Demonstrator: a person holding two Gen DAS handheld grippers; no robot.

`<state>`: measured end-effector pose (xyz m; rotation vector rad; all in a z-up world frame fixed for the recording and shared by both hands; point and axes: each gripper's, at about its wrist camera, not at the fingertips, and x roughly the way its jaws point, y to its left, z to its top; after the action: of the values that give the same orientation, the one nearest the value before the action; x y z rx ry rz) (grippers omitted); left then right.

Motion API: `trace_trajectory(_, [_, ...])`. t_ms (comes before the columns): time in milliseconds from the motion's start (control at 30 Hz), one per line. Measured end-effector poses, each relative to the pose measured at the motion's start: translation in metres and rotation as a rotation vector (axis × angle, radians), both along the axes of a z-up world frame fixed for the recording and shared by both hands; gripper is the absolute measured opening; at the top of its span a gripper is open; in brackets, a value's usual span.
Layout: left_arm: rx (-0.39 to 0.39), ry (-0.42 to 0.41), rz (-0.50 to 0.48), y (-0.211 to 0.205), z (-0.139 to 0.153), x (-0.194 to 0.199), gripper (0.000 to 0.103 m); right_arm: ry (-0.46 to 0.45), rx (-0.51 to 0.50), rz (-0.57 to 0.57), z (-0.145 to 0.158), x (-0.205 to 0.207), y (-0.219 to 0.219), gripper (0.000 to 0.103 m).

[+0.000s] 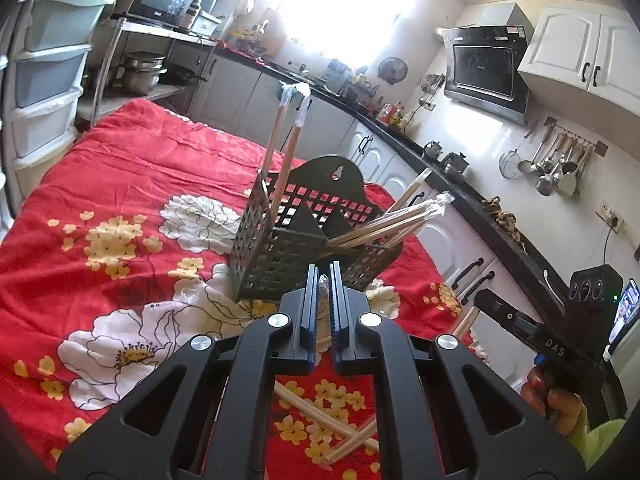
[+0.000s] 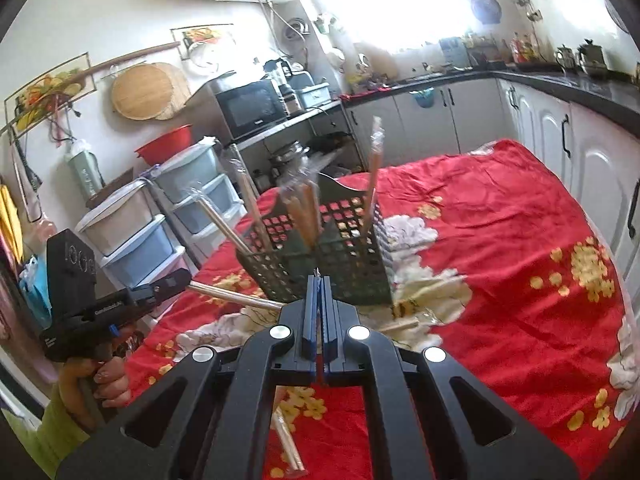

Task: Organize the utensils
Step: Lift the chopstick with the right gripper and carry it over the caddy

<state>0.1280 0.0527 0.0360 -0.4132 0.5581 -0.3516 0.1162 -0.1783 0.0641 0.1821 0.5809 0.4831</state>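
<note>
Clamped shut, jaws of the left gripper [image 1: 324, 276], blue pads nearly meeting on the crinkled plastic tip of a wrapped chopstick pair [image 2: 232, 296]. Seen from the right wrist as a long pale stick running on from the jaws toward the foot of the basket [image 1: 280, 248].

Pressed together likewise, jaws of the right gripper [image 2: 319, 284], with only a thin sliver showing between the pads. Gripping a second chopstick pair [image 1: 466, 324], slanting down from the jaws toward the cloth in the left wrist view.

Just ahead of both sets of jaws, standing on the red flowered cloth [image 1: 120, 168], the black perforated basket with its divided compartments. Two wrapped chopsticks [image 1: 282, 152] nearly upright in the left compartment as seen from the left wrist. A bundle of wrapped chopsticks [image 1: 392, 220] leaning out over the rim of the right compartment.

Below the left gripper, a few loose chopsticks [image 1: 344, 440] lying crossed on the cloth.

Wrapped around each gripper's handle, a person's hand [image 1: 556, 400], with a light green sleeve [image 1: 596, 440] behind it.

Further out, a black kitchen counter [image 1: 460, 176] over white cabinets, ladles and spoons [image 1: 556, 164] hanging on the wall, a microwave [image 2: 248, 106] on a shelf, and stacked plastic drawers [image 2: 132, 228] beside the table.
</note>
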Motion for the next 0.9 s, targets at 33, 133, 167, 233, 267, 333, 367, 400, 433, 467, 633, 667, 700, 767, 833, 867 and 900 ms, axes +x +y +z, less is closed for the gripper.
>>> trace_trajectory(33, [0.000, -0.005, 0.000, 0.000, 0.002, -0.001, 0.002, -0.005, 0.000, 0.004, 0.002, -0.001, 0.002, 0.002])
trace_trajectory(133, [-0.004, -0.020, -0.003, 0.000, 0.008, -0.004, 0.002, -0.021, -0.001, 0.024, 0.008, -0.002, 0.009, 0.002])
trace_trajectory(167, [-0.004, -0.026, -0.003, 0.000, 0.010, -0.005, 0.002, -0.027, -0.002, 0.031, 0.010, -0.003, 0.011, 0.002])
trace_trajectory(233, [-0.004, -0.035, -0.004, -0.001, 0.013, -0.007, 0.002, -0.035, -0.003, 0.042, 0.013, -0.004, 0.015, 0.002])
trace_trajectory(267, [-0.003, -0.039, -0.004, -0.001, 0.015, -0.007, 0.002, -0.038, -0.003, 0.047, 0.014, -0.004, 0.017, 0.002])
trace_trajectory(333, [-0.003, -0.046, -0.003, -0.001, 0.018, -0.008, 0.002, -0.046, -0.004, 0.058, 0.016, -0.005, 0.021, 0.002])
trace_trajectory(367, [-0.005, -0.049, -0.003, 0.000, 0.019, -0.008, 0.002, -0.050, -0.004, 0.063, 0.018, -0.005, 0.023, 0.002])
trace_trajectory(400, [-0.006, -0.054, -0.004, -0.001, 0.022, -0.009, 0.002, -0.053, -0.004, 0.069, 0.019, -0.005, 0.025, 0.002])
trace_trajectory(433, [-0.006, -0.059, -0.004, -0.001, 0.023, -0.009, 0.002, -0.056, -0.004, 0.073, 0.021, -0.005, 0.026, 0.002])
trace_trajectory(467, [-0.007, -0.063, -0.004, -0.001, 0.025, -0.010, 0.002, -0.060, -0.004, 0.076, 0.022, -0.005, 0.028, 0.002])
trace_trajectory(633, [-0.015, -0.089, -0.001, 0.000, 0.034, -0.013, 0.002, -0.085, -0.002, 0.096, 0.032, -0.007, 0.034, 0.002])
trace_trajectory(667, [-0.017, -0.095, -0.001, 0.000, 0.035, -0.013, 0.002, -0.092, 0.001, 0.100, 0.035, -0.008, 0.035, 0.002])
trace_trajectory(700, [-0.018, -0.099, -0.001, 0.000, 0.037, -0.014, 0.002, -0.099, 0.004, 0.105, 0.038, -0.009, 0.036, 0.002])
trace_trajectory(767, [-0.020, -0.107, 0.000, 0.000, 0.040, -0.015, 0.002, -0.112, 0.007, 0.110, 0.042, -0.010, 0.038, 0.002])
trace_trajectory(833, [-0.020, -0.119, -0.002, 0.000, 0.045, -0.016, 0.002, -0.125, 0.010, 0.117, 0.047, -0.012, 0.040, 0.002])
trace_trajectory(867, [-0.021, -0.127, -0.002, 0.000, 0.048, -0.016, 0.002, -0.132, 0.012, 0.119, 0.050, -0.012, 0.041, 0.002])
trace_trajectory(900, [-0.022, -0.132, -0.004, -0.001, 0.050, -0.016, 0.002, -0.140, 0.015, 0.121, 0.053, -0.013, 0.041, 0.002])
